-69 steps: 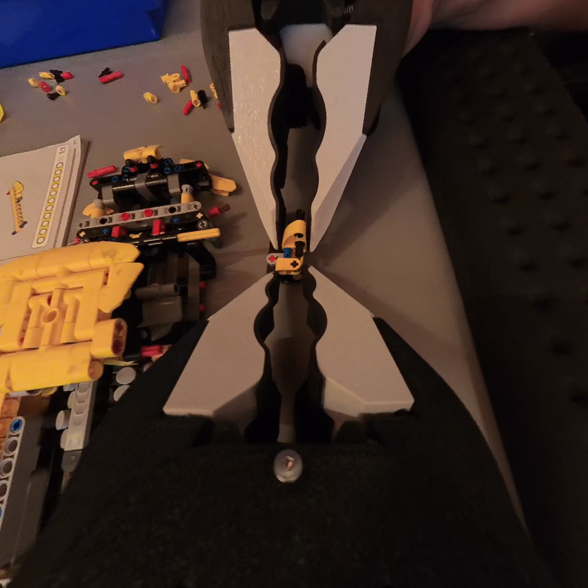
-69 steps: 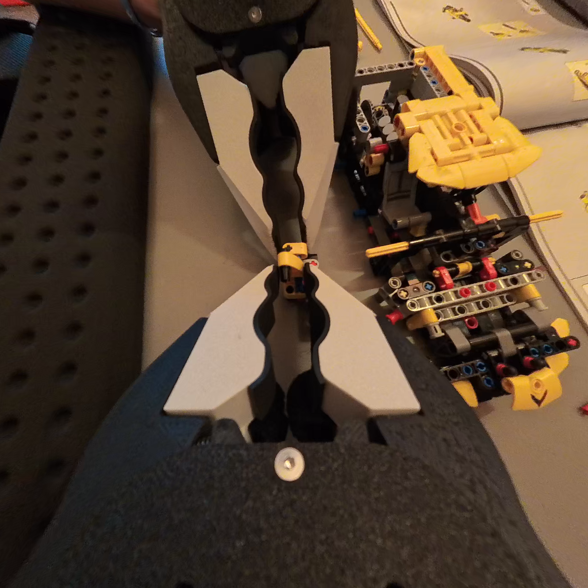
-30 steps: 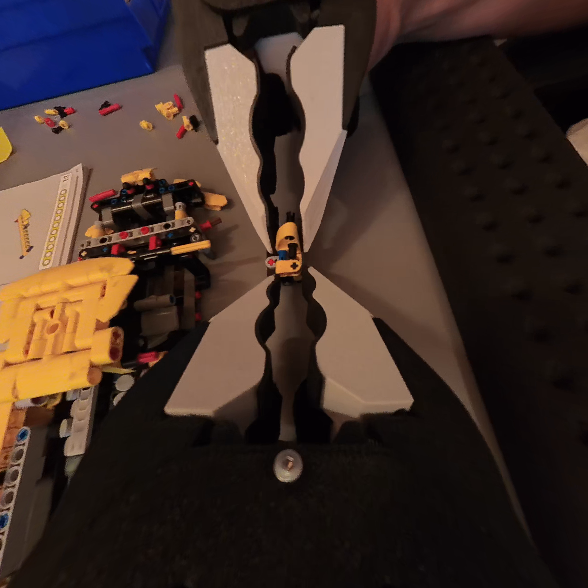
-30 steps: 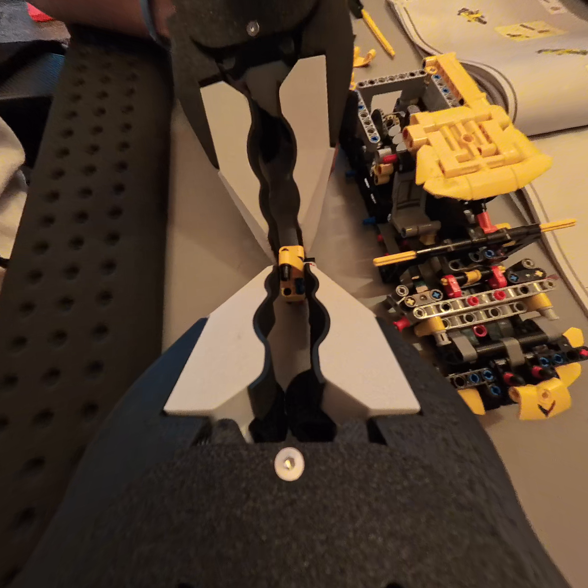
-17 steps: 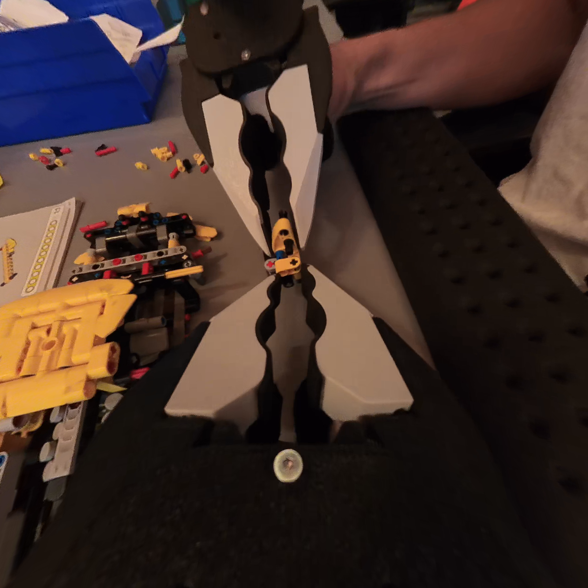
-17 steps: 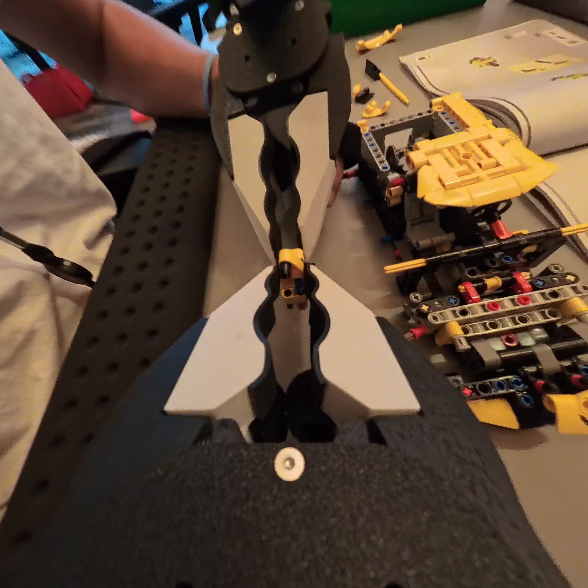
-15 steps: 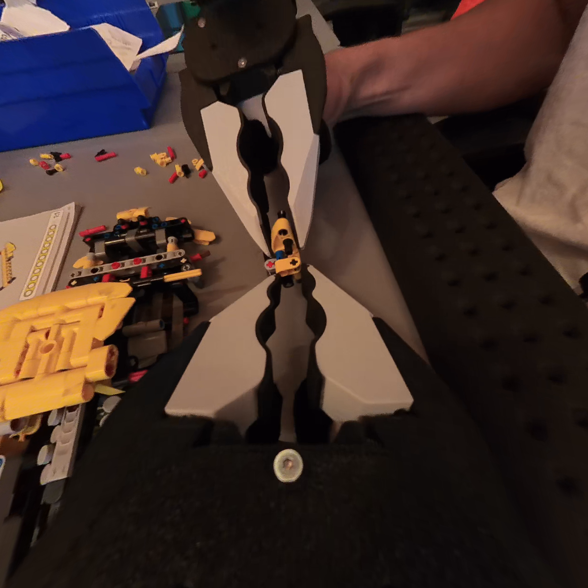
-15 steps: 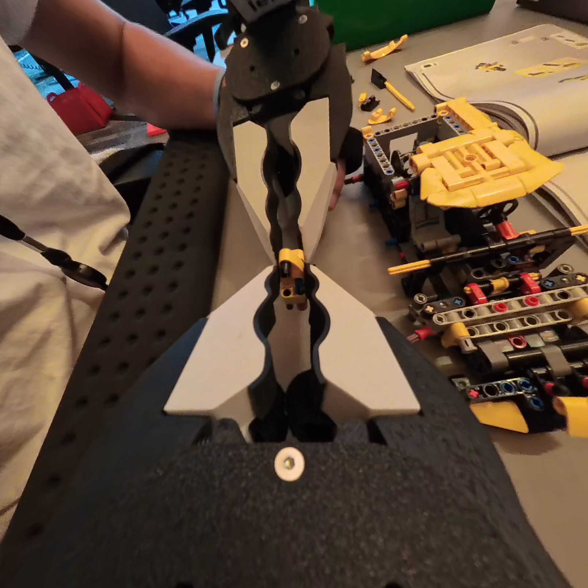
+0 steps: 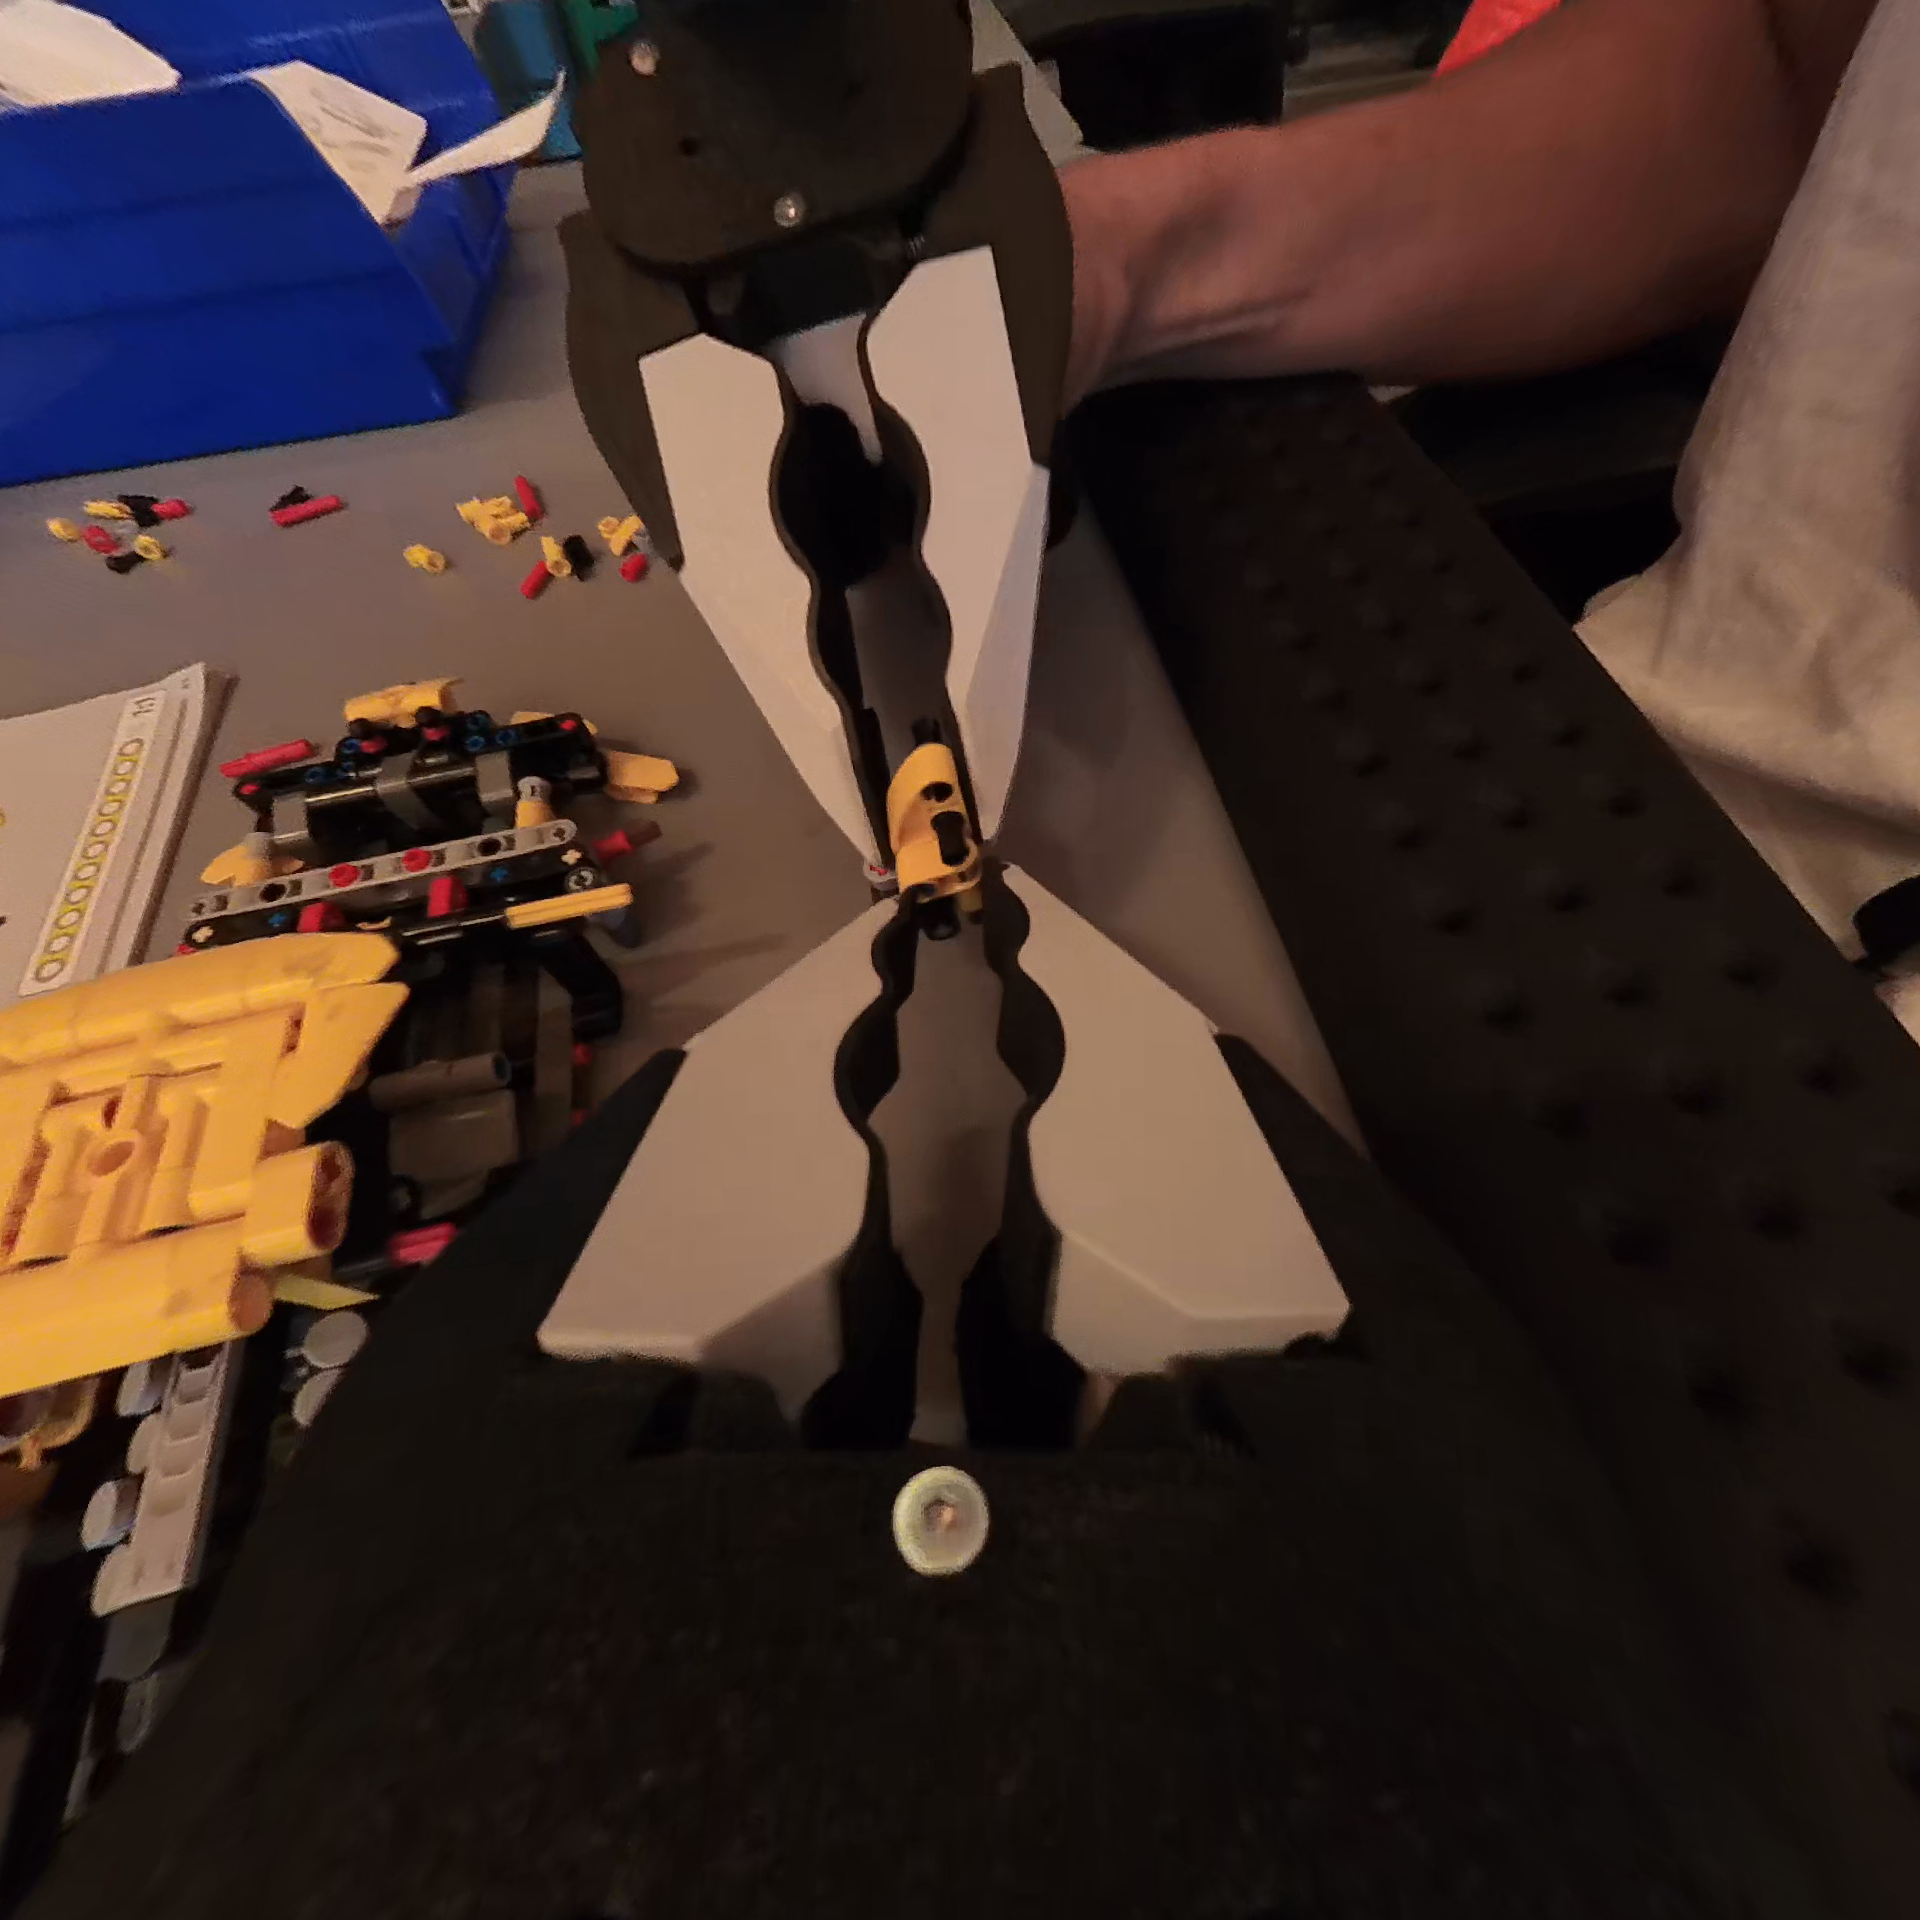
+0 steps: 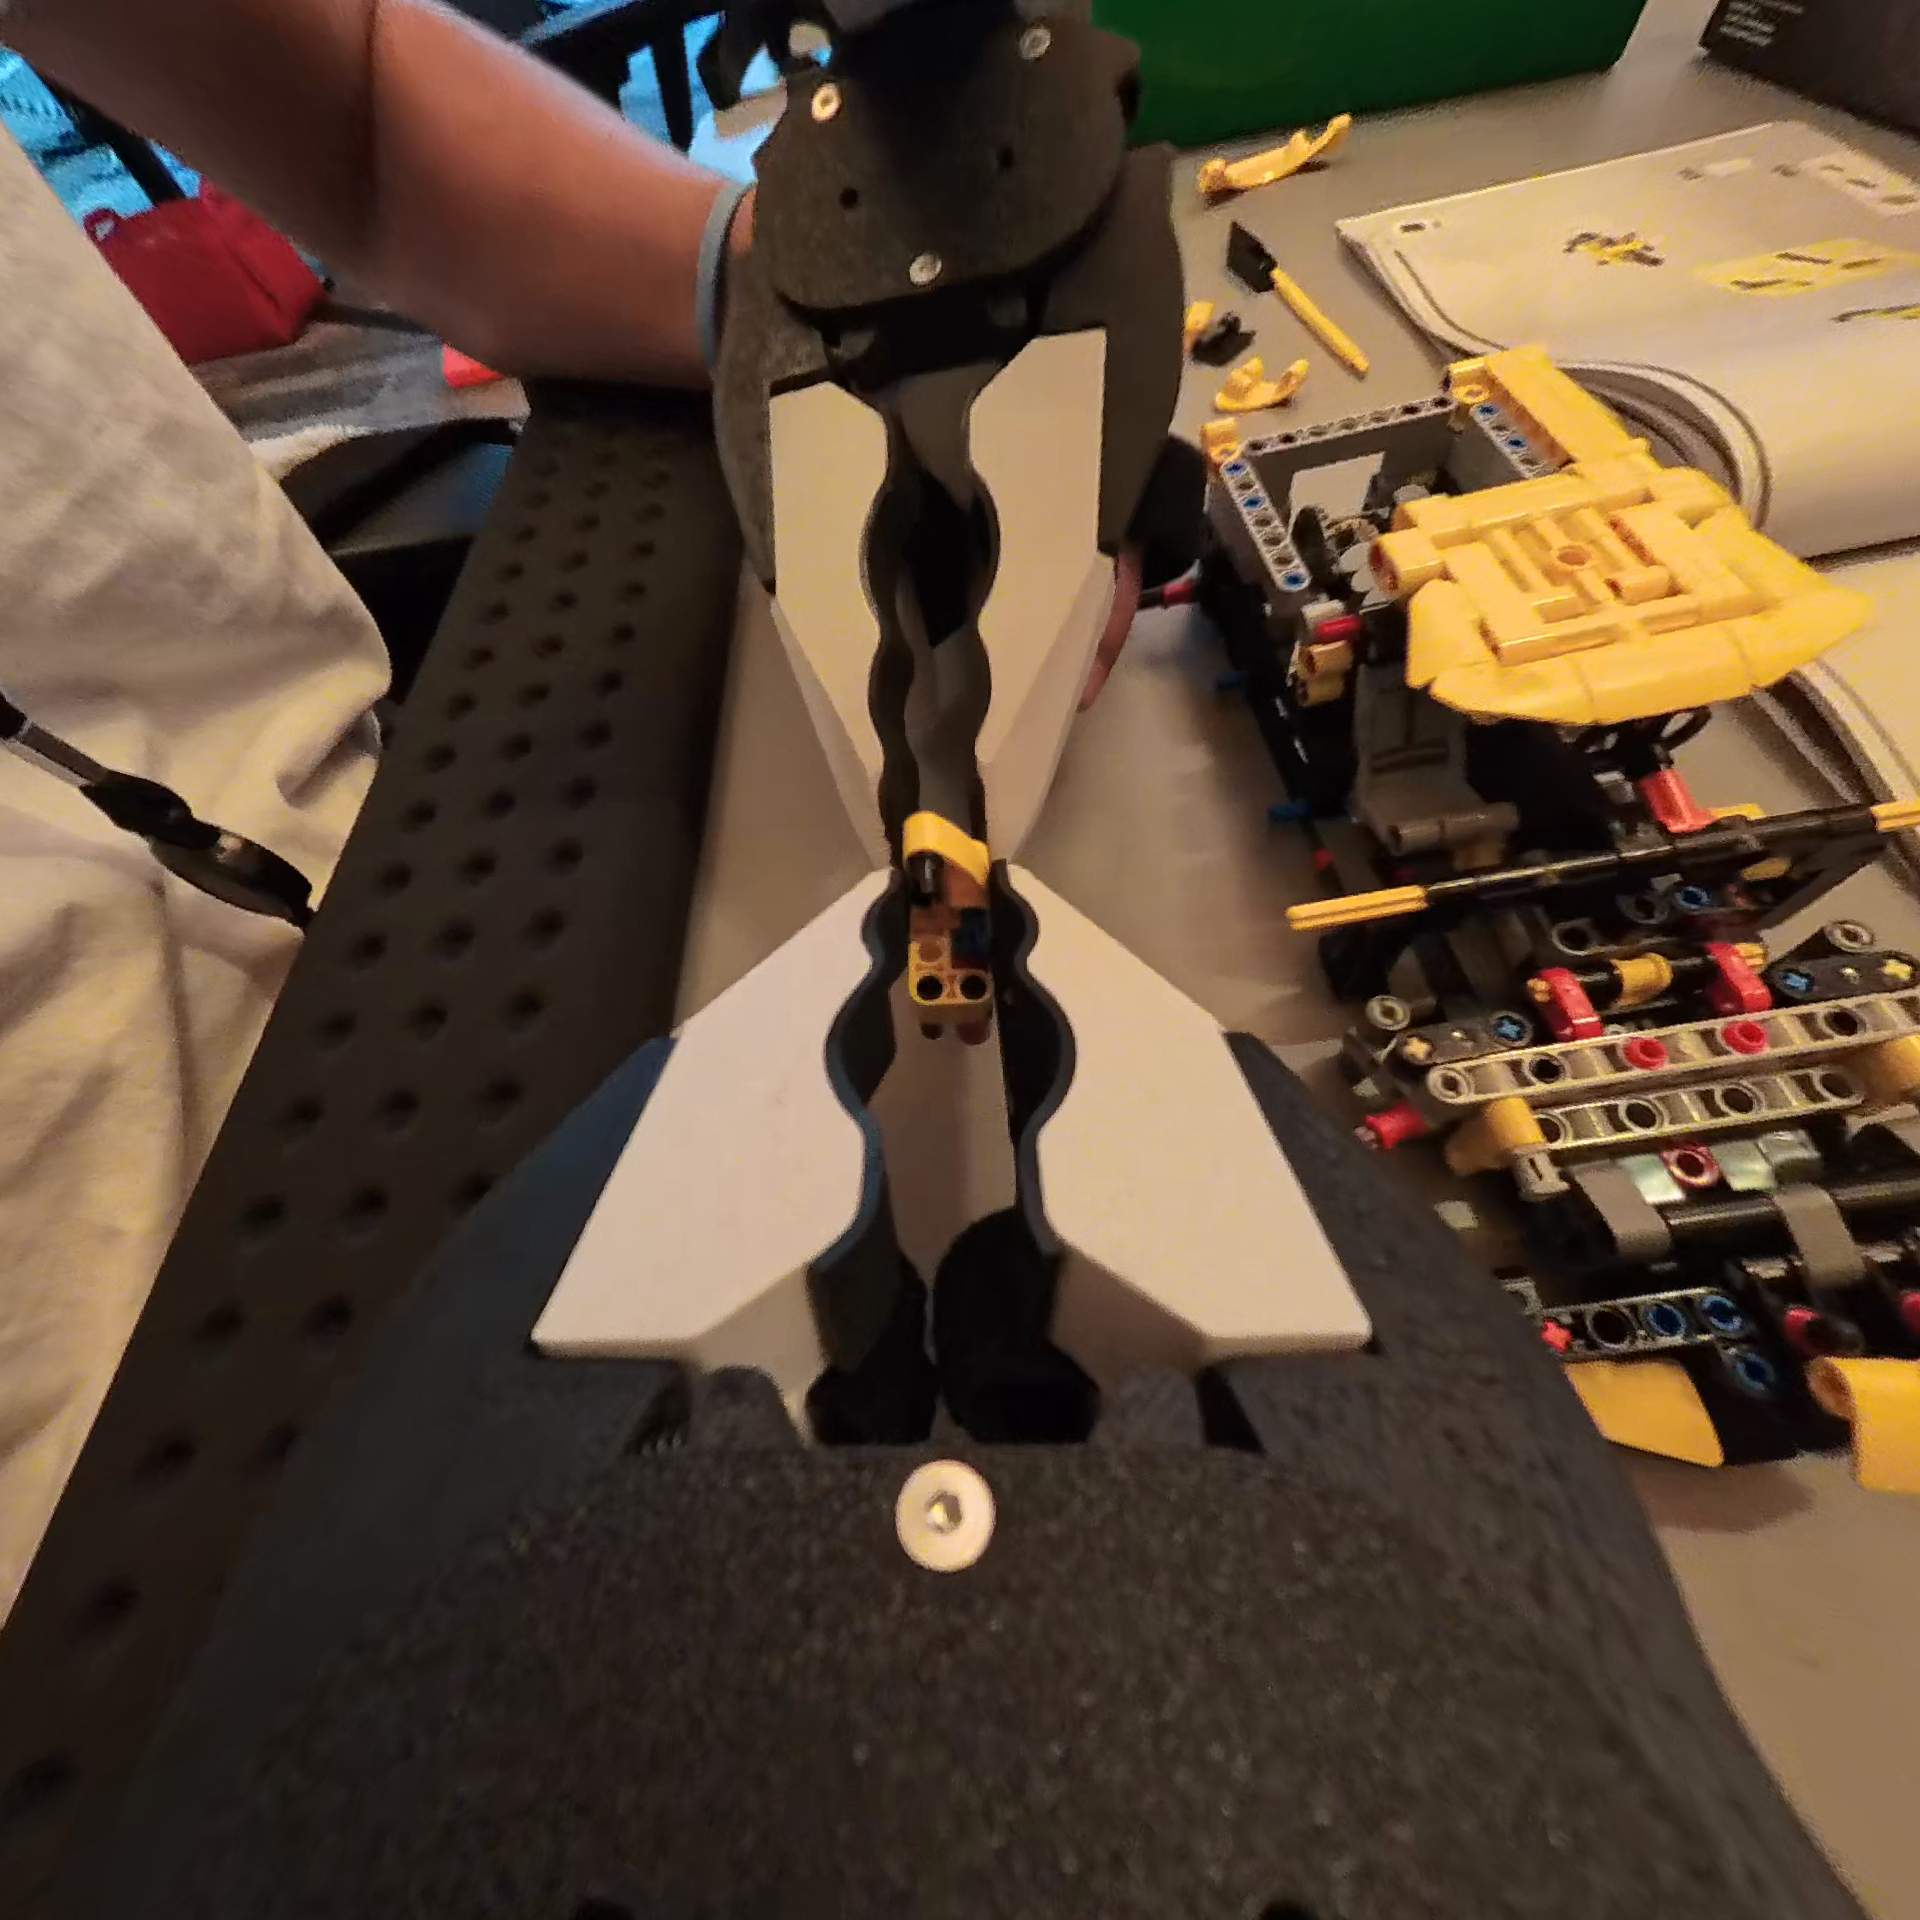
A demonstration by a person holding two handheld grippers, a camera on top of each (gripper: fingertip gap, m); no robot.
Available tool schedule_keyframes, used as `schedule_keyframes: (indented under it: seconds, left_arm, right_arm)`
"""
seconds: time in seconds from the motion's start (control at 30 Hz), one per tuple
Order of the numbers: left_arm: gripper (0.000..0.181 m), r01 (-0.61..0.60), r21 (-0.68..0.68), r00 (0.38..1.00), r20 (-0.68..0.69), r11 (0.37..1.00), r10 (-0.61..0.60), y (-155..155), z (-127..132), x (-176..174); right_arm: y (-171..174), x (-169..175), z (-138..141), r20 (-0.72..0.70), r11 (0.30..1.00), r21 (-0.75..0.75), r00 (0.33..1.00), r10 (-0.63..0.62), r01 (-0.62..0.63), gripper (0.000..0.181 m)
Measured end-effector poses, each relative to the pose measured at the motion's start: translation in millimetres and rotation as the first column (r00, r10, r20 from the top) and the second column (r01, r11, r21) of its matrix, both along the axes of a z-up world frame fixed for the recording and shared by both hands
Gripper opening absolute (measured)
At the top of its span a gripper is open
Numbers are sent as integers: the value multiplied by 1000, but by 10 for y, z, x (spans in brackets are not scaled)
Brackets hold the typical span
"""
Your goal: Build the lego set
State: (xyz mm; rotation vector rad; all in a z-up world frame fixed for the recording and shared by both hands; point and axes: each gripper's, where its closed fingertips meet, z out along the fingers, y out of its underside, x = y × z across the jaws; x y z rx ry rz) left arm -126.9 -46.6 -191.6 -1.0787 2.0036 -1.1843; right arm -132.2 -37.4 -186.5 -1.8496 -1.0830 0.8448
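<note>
A small yellow lego sub-assembly (image 9: 932, 831) with black, blue and red pins is held in the air between both grippers, which meet tip to tip. My left gripper (image 9: 940, 916) is shut on its near end. My right gripper (image 10: 943, 888) is shut on its other end (image 10: 948, 951). In each view the other gripper comes down from the top: the right gripper (image 9: 928, 805) and the left gripper (image 10: 938, 821). The half-built yellow and black vehicle (image 9: 416, 831) lies on the grey table to the left, and it shows to the right in the right wrist view (image 10: 1579, 862).
A black perforated mat (image 9: 1558, 935) runs along the table edge. Loose small pieces (image 9: 520, 530) and blue bins (image 9: 208, 260) lie at the back. Instruction booklets (image 10: 1683, 291) lie beside the model, with a green box (image 10: 1351, 52) behind. A person's forearm (image 9: 1403, 229) holds each gripper. Both grippers' tips are close together, under 4 cm apart.
Both grippers have risen and tilted up with the small yellow sub-assembly still clamped between them. The person's forearms and the bins have come into view. The model has not moved.
</note>
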Motion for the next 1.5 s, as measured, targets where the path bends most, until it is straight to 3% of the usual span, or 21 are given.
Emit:
schedule_keyframes:
  seconds: [0.1,0.2,0.47,0.57,0.77,0.9,1.0,1.27,1.37,1.5]
  left_arm:
    - [12,-37,3,999,22,999,37,57,25,27]
    - [12,-93,38,995,24,995,92,155,7,48]
    - [12,-65,-22,998,7,998,65,102,38,21]
    - [12,-82,-25,996,23,996,83,113,87,27]
    - [12,-104,-40,994,13,994,104,148,98,10]
    - [12,-127,-84,990,48,988,131,148,257,-50]
    - [13,-193,-68,980,25,979,195,181,286,-180]
    - [13,-468,-115,880,-146,876,452,514,79,-767]
    - [13,-537,-237,843,-198,810,501,617,85,-861]
    - [13,-512,-453,857,-214,730,468,643,244,-885]
  right_arm:
    - [52,35,38,-48,999,15,998,-34,35,15]
    - [100,97,136,-97,995,39,992,-84,88,29]
    - [88,53,51,-28,996,73,998,-56,58,14]
    - [100,46,104,-93,998,-6,994,-61,61,14]
    - [138,23,111,-117,997,-17,990,-76,74,15]
    - [139,-18,272,-220,997,9,973,-76,80,15]
    - [157,-87,363,-240,995,45,968,-76,90,30]
    - [498,-130,388,-220,968,58,949,-227,245,34]
    - [646,-207,465,-257,960,65,934,-249,273,34]
    - [737,-308,570,-334,956,52,907,-256,289,33]
